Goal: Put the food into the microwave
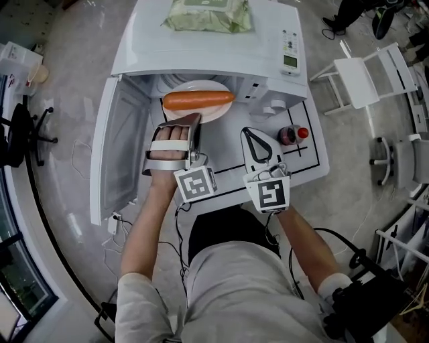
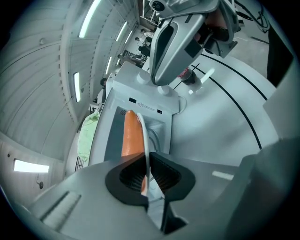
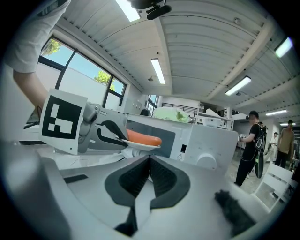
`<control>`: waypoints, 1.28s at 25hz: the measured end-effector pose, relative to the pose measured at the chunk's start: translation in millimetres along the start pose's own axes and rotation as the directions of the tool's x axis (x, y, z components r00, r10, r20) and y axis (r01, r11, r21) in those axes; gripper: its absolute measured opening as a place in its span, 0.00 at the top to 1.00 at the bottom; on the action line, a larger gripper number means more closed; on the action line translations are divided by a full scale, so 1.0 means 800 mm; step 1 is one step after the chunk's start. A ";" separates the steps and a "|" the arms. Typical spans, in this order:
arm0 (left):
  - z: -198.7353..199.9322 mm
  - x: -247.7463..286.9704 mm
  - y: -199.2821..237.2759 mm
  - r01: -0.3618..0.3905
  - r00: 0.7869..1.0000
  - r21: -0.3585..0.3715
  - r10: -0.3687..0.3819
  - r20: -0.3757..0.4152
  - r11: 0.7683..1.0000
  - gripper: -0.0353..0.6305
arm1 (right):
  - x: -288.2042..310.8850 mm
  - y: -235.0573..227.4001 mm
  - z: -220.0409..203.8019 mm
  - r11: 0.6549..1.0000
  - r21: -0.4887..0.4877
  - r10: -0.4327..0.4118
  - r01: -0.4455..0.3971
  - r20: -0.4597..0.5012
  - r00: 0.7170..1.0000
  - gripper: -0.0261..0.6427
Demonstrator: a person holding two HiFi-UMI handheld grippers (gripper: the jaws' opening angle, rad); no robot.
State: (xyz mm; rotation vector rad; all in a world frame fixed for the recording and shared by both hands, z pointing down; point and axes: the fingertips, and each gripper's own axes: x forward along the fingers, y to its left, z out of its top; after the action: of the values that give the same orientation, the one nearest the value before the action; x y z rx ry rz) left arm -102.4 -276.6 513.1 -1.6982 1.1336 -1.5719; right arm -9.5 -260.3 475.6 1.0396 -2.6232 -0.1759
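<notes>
Sausage (image 1: 198, 100) on a white plate (image 1: 201, 116) at the mouth of the open microwave (image 1: 201, 40). The left gripper (image 2: 148, 161) has its jaws clamped on the plate's rim. The right gripper (image 3: 150, 161) has its jaws closed on nothing, above the surface (image 1: 305, 157). Risk: the one-sided rim grip may let the plate tip, rolling the sausage off.

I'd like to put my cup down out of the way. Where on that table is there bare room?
Bare table lies right of the right gripper, between the small bottle and the table's front edge. The top of the microwave is also free right of the green pack. It's crowded before the microwave mouth: the left gripper holds the plate with the sausage there.
</notes>
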 end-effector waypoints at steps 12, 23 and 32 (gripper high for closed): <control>-0.019 0.067 -0.001 0.026 1.000 -0.006 -0.026 0.004 1.000 0.89 | 0.039 0.003 -0.014 1.000 -0.011 0.012 -0.013 -0.035 0.999 0.94; -0.038 0.124 -0.001 0.050 0.999 0.017 -0.050 -0.004 0.999 0.89 | 0.070 0.013 -0.019 0.999 -0.017 0.035 -0.036 -0.074 0.997 0.94; -0.052 0.166 0.003 0.069 0.997 0.084 -0.066 -0.031 0.994 0.89 | 0.095 0.020 -0.017 0.998 -0.009 0.055 -0.056 -0.081 0.995 0.94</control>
State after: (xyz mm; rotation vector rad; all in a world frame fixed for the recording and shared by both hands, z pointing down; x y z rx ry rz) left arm -149.3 -385.9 585.1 -1.6791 1.0178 -1.6660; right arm -67.4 -300.3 510.6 0.9485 -2.5725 -0.1329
